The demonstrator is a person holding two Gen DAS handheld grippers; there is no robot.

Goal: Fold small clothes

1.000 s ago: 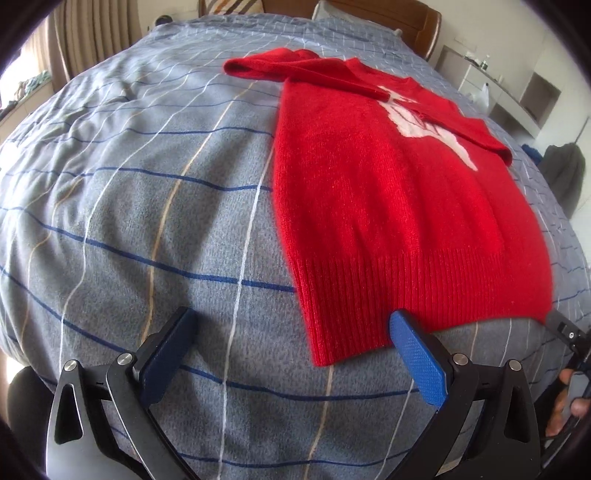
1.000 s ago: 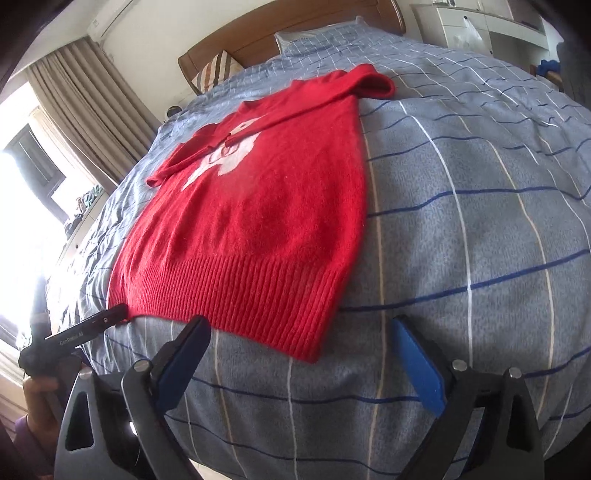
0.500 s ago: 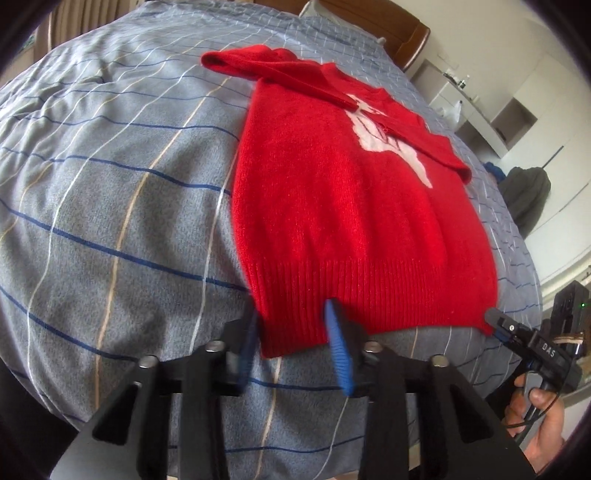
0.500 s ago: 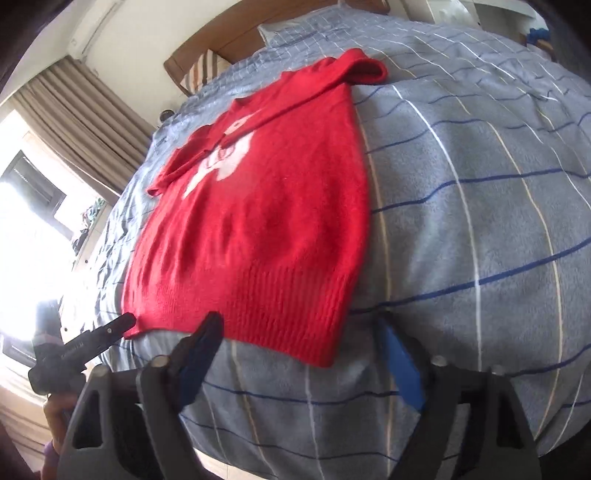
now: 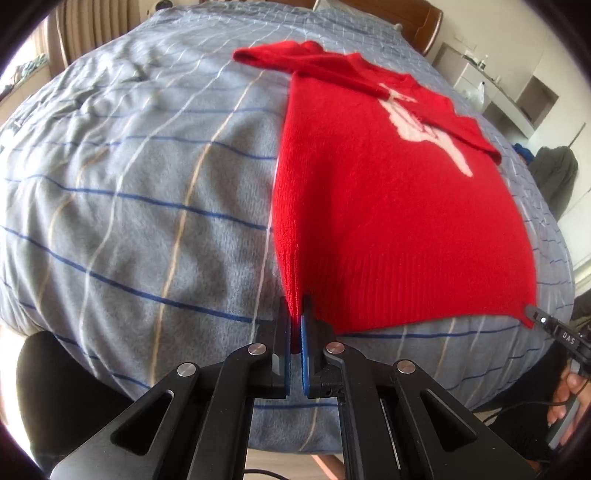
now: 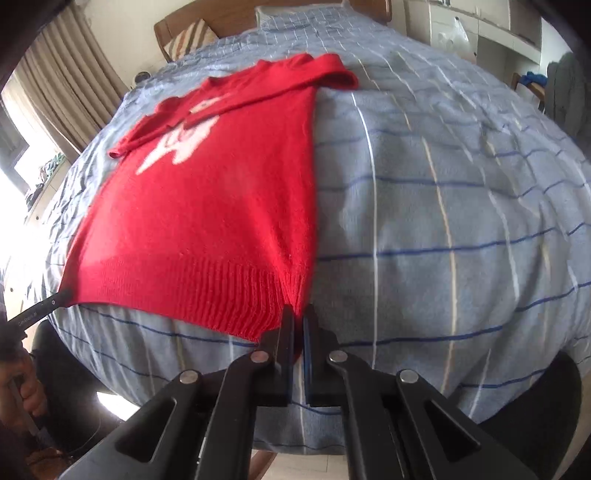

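Observation:
A small red sweater point(image 5: 388, 206) with a white motif lies flat on the bed, sleeves folded across its chest, ribbed hem toward me. My left gripper point(image 5: 295, 314) is shut on the hem's left corner. My right gripper point(image 6: 298, 317) is shut on the hem's right corner of the sweater point(image 6: 221, 221). The right gripper's tip also shows in the left wrist view point(image 5: 535, 315) at the hem's far corner. The left gripper's tip shows in the right wrist view point(image 6: 61, 297) in the same way.
The grey-blue striped bedspread point(image 5: 129, 184) covers the whole bed. A wooden headboard point(image 6: 229, 22) and a striped pillow point(image 6: 188, 37) stand at the far end. Curtains point(image 6: 74, 85) hang on one side, white cabinets point(image 5: 517, 96) on the other.
Both grippers moved in to the hem corners and closed from wide open to shut on the sweater. The hem corners are now pinched up between the jaws.

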